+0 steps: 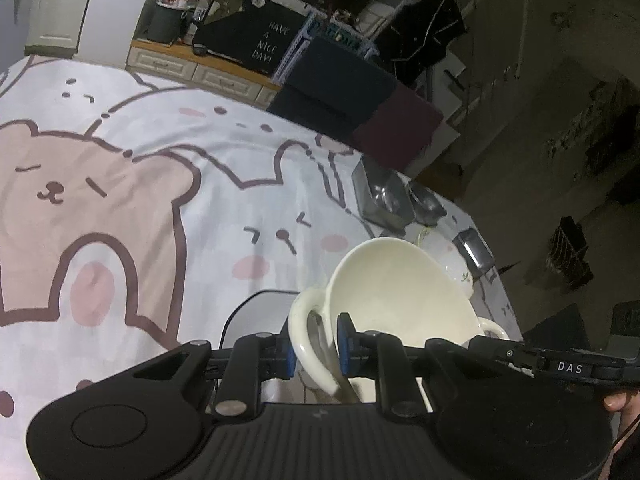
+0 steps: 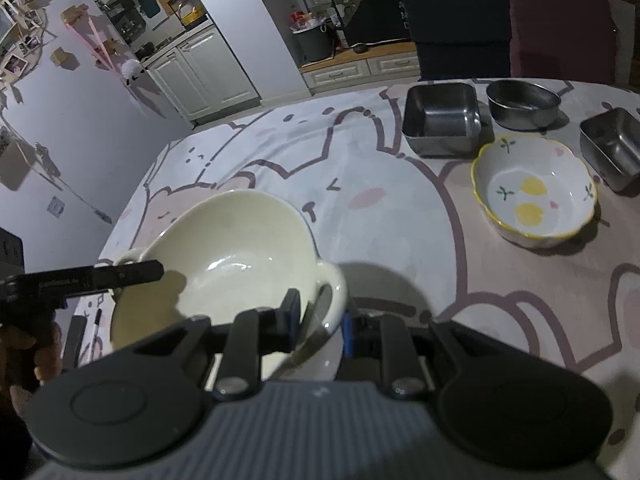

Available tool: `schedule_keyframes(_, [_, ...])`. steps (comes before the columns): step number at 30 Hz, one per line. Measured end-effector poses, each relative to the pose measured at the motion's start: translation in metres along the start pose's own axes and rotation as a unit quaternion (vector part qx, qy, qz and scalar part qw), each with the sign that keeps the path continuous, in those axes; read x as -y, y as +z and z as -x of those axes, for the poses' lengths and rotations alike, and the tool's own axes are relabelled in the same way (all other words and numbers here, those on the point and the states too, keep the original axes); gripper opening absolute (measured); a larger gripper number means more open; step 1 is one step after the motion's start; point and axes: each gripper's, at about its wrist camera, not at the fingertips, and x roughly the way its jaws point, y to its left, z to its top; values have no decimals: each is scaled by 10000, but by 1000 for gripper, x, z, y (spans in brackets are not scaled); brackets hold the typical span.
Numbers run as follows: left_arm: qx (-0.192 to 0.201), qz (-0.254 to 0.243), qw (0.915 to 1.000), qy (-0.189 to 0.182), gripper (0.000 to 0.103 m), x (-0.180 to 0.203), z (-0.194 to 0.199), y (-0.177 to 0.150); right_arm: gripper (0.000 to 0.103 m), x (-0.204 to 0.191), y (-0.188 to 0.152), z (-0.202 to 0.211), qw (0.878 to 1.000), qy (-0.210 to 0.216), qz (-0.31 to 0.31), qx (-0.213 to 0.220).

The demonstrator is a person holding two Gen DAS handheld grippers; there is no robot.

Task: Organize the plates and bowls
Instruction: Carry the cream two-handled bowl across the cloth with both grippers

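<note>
So both grippers are on the same cream two-handled bowl (image 2: pixel 224 256), one per handle, and it's lifted off the bench (image 2: pixel 400 240) and tipped. The left gripper (image 1: pixel 316 346) has its fingers (image 1: pixel 343 336) narrowed around one loop handle: the handle's ring sits right between the blue pads, with one pad inside the bowl's rim and the other outside the loop. In the left wrist view the bowl's opening faces up and away from the fingers, with its far handle poking out on the opposite side.

The right gripper (image 2: pixel 318 322) does the same on the other handle. Its fingers (image 2: pixel 290 312) are also narrow, clamped on the loop, with the bowl body spreading to the left of them. In the right wrist view you can see the left gripper's black finger reaching across to the far handle.

Under the bowl there's a pale tray-looking thing with a dark edge (image 1: pixel 256 312), but it's mostly hidden so I can't say much about it.

Everything else sits well to the right of the cream bowl, toward the far end of the bench: a flowery bowl with a yellow rim (image 2: pixel 534 196), a square steel container (image 2: pixel 440 120) behind it, a round steel bowl (image 2: pixel 522 104) beside that, and another square steel container (image 2: pixel 612 148) at the edge. The bench wears a cartoon bear cloth (image 1: pixel 120 200).
</note>
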Motion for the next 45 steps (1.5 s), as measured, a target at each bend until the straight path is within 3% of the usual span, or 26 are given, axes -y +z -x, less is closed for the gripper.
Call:
schedule_keyframes(21, [-652, -130, 9974, 288, 24, -31, -29, -16, 26, 0, -27, -41, 9987, -193, -50, -463])
schedule_keyframes(45, [-790, -205, 9957, 436, 25, -36, -35, -17, 27, -3, -26, -59, 9974, -265, -69, -663])
